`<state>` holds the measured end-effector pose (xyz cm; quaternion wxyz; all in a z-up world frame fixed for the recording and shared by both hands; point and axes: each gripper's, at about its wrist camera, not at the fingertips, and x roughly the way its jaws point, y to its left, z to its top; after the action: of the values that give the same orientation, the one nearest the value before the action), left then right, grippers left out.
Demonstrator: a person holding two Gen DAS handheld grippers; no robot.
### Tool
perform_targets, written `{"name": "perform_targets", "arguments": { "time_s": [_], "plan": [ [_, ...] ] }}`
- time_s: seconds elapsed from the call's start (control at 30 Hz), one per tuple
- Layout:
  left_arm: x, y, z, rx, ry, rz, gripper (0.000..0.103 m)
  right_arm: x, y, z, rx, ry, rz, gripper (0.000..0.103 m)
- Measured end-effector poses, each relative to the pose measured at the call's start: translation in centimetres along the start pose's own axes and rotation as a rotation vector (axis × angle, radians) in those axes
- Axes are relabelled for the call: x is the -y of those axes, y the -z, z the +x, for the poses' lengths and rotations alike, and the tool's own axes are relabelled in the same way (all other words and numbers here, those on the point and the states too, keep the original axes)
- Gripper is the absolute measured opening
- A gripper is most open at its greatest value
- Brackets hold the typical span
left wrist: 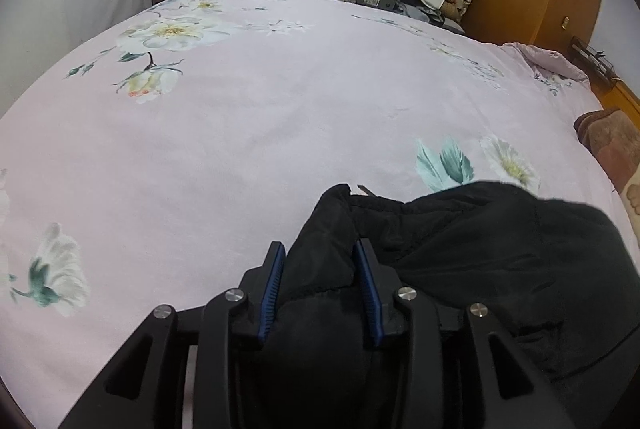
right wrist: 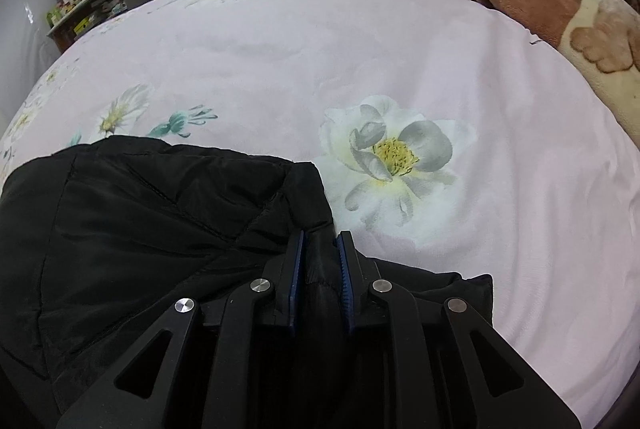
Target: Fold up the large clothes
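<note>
Floral bedspread (left wrist: 240, 149) under black jacket (left wrist: 480, 249), bulk hidden behind left hand-held gripper (left wrist: 320, 253).

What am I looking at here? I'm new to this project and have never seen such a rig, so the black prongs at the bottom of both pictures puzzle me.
Those prongs are two-finger grippers, one held in each of a person's hands. A wide-angle camera sits on each and looks forward along its fingers, so each picture is one hand's view. In the left view, the left gripper has its blue pads pressed on a bunched part of a black padded jacket. In the right view, the right gripper pinches another edge of the same jacket. The jacket lies on a bed with a pink flowered cover. A brown and cream blanket lies at the bed's far right. Shelves, a curtain and a wardrobe stand behind.
</note>
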<state>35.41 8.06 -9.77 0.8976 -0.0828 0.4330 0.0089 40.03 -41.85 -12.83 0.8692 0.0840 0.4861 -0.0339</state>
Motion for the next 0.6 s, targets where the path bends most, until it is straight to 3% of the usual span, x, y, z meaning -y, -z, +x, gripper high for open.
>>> {"name": "perform_targets", "arguments": {
  "time_s": [0.1,0.17,0.33,0.4,0.47,0.6],
  "plan": [
    [-0.9,-1.2,-2.0,-0.016,0.021,-0.024,0.042,0.7,-0.5,-2.9,0.03,-0.007,0.038,0.027],
    [-1.5,-2.1,-3.9,0.011,0.026,-0.028,0.042,1.0,-0.7,-5.7,0.085,-0.007,0.054,0.042],
    [-1.1,-3.5,-9.3,0.136,0.015,-0.033,0.043,-0.4,-0.7,-12.9,0.236,-0.059,0.046,0.044],
    [0.7,-3.5,-10.5,0.162,0.07,-0.025,0.048,-2.8,-0.1,-13.9,0.252,-0.115,0.0,0.045],
    [4.3,-2.5,-10.4,0.145,0.151,0.044,0.049,-5.6,0.8,-13.4,0.239,-0.166,-0.054,0.045],
    [10.7,-0.1,-7.3,0.087,0.227,0.188,0.049,-10.0,2.2,-9.6,0.176,-0.209,-0.144,0.045]
  ]
}}
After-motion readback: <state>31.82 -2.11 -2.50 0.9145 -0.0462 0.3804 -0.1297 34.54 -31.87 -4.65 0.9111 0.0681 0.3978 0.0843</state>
